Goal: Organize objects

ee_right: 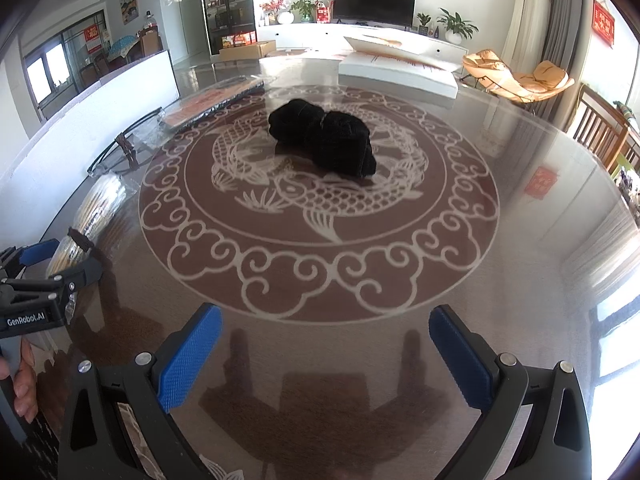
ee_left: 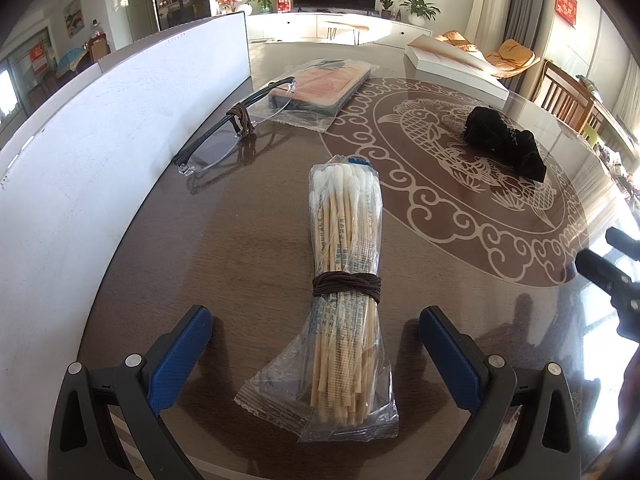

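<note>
The left hand-held gripper [ee_left: 316,344] is hovering with its blue pads spread wide, the bagged cotton swab bundle [ee_left: 346,276] lying between them on the glass tabletop [ee_left: 248,216]. The right hand-held gripper [ee_right: 326,352] is likewise gaping over bare glass, a black cloth [ee_right: 324,138] lying well beyond it. Farther off, a television [ee_right: 374,4] is standing against the wall.

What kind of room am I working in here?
Most likely a home living and dining room: a television on a long white cabinet, potted plants, lounge chairs, and a glass-topped dining table in front.
</note>
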Demonstrator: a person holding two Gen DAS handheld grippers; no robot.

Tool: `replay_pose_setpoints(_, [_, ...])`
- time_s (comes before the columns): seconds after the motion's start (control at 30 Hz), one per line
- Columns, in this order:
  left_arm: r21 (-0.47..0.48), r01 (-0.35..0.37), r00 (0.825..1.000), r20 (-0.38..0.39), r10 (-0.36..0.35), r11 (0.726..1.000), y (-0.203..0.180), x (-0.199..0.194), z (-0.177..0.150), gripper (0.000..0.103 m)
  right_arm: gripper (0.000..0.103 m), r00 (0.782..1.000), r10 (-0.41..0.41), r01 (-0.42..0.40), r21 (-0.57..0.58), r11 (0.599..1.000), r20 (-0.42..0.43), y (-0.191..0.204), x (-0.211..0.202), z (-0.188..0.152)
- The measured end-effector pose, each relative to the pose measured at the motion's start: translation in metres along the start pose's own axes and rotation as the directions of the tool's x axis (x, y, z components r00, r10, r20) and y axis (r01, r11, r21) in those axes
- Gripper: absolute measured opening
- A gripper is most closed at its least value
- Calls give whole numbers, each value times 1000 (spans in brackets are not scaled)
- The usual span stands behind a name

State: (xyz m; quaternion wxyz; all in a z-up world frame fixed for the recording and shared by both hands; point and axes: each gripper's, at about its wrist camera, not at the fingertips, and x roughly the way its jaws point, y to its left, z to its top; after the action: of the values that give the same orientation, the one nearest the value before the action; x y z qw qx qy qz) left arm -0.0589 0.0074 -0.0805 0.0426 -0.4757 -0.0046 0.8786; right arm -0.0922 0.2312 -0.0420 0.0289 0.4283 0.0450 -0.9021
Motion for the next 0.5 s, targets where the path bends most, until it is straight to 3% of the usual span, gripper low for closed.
replay_pose_setpoints(0.03, [-2,16,1000,10,-16,1000,0,-2,1,96,103,1000,3,-3,-43,999,11,-3,2,18])
replay_pose_setpoints(0.07, [9,6,1000,23,-6,1000,-1,-3,2,75,103,1000,14,-14,-91,996,-8,-6,9,37])
replay_pose_setpoints(0.1, [25,-9,999,34,9,1000,-3,-4,3,66,103,998,32,-38,-139,990,-47,-6,21,54])
replay_pose_setpoints(0.17, [30,19,999,47,-20,999,-3,-7,4,30,103,988,63,-94,-221,971,-143,-4,48,79])
replay_pose_setpoints(0.23, [4,92,995,44,-92,996,1,-8,4,28,103,980,54,-105,-272,956,-190,0,73,94])
replay_pose_setpoints(0.3, [-16,118,992,44,-117,993,5,-8,4,28,102,973,70,-129,-264,956,-221,3,93,105])
replay_pose_setpoints(0.33, [-26,132,990,44,-131,991,7,-8,4,28,96,967,92,-149,-238,960,-236,4,101,109])
replay_pose_setpoints(0.37, [-35,147,988,43,-145,989,7,-7,5,28,71,960,117,-170,-197,966,-256,4,108,110])
replay_pose_setpoints(0.43, [-60,187,982,43,-185,980,11,-7,5,28,44,949,158,-192,-104,976,-273,2,113,111])
replay_pose_setpoints(0.5, [-94,233,972,60,-228,968,16,-9,6,28,44,952,183,-207,-77,975,-245,7,103,105])
